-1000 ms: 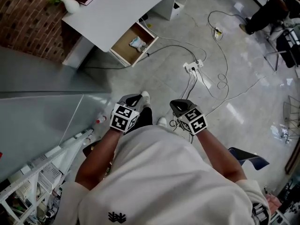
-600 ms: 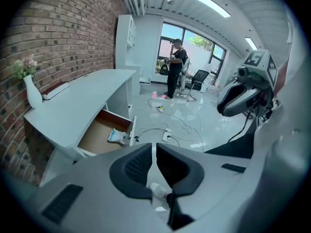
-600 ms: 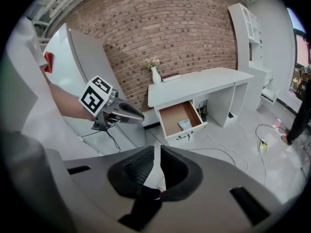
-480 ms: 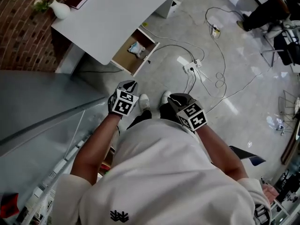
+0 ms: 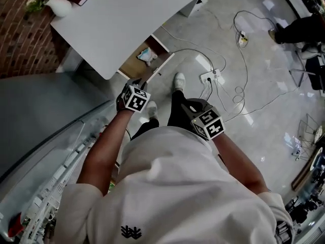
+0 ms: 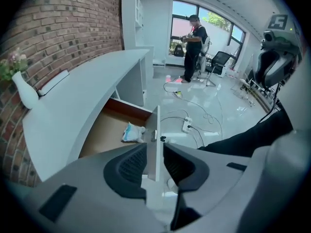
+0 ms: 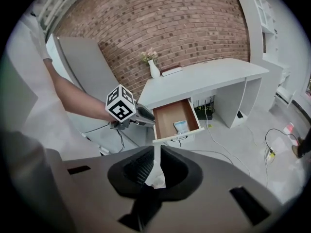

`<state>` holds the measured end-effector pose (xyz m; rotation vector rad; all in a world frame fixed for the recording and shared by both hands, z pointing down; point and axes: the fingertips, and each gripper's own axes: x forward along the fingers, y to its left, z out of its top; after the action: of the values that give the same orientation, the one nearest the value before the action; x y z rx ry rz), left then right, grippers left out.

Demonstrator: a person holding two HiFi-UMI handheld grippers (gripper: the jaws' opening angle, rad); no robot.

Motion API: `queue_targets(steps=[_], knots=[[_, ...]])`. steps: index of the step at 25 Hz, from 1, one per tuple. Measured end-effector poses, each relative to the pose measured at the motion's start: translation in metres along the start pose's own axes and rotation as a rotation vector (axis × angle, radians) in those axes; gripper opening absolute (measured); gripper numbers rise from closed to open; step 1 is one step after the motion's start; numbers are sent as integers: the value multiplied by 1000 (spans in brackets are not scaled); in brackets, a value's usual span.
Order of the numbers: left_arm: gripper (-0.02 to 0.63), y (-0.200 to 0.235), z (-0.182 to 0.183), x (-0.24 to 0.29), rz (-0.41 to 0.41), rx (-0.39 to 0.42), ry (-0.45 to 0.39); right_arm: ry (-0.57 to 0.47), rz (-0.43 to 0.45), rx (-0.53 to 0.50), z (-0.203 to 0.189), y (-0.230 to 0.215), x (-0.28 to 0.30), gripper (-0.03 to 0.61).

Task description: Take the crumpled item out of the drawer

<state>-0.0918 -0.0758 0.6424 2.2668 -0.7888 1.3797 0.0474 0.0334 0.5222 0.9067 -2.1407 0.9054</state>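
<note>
Left gripper (image 6: 154,152): jaws are opening, and the edge of the white drawer front (image 6: 156,125) stands between the ribbed pads, which lie just beside it without visibly pressing. Right gripper (image 7: 155,152): jaws drawn almost together, leaving a thin pale sliver between them that cannot be identified; it hangs over the grey floor at centre frame in the head view, well apart from the drawer. The open brown-lined drawer (image 6: 104,130) projects from under the white desk top (image 6: 82,96) at left of the left gripper view. The crumpled pale blue-and-white item (image 6: 132,132) lies on the drawer floor, close against the inside of the drawer front, untouched by either gripper. A white vase with flowers (image 6: 24,91) stands on the desk at far left, before the red brick wall (image 6: 63,28). A white power strip (image 6: 186,126) with trailing cables lies on the glossy floor at centre frame. A person (image 6: 194,47) stands by the windows at upper centre.
</note>
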Motion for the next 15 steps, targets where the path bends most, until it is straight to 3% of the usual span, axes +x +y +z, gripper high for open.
queue_targets(steps=[1,8,15], knots=[[131,5,7,14,5,-8,21,10,13,-2,5,-17,3,63],[126,44,55,121,59,-29,122,61,84,5,25,-128,26,63],[112,85,58,215,100,-42,218,128,148,15,18,-189,60,63]])
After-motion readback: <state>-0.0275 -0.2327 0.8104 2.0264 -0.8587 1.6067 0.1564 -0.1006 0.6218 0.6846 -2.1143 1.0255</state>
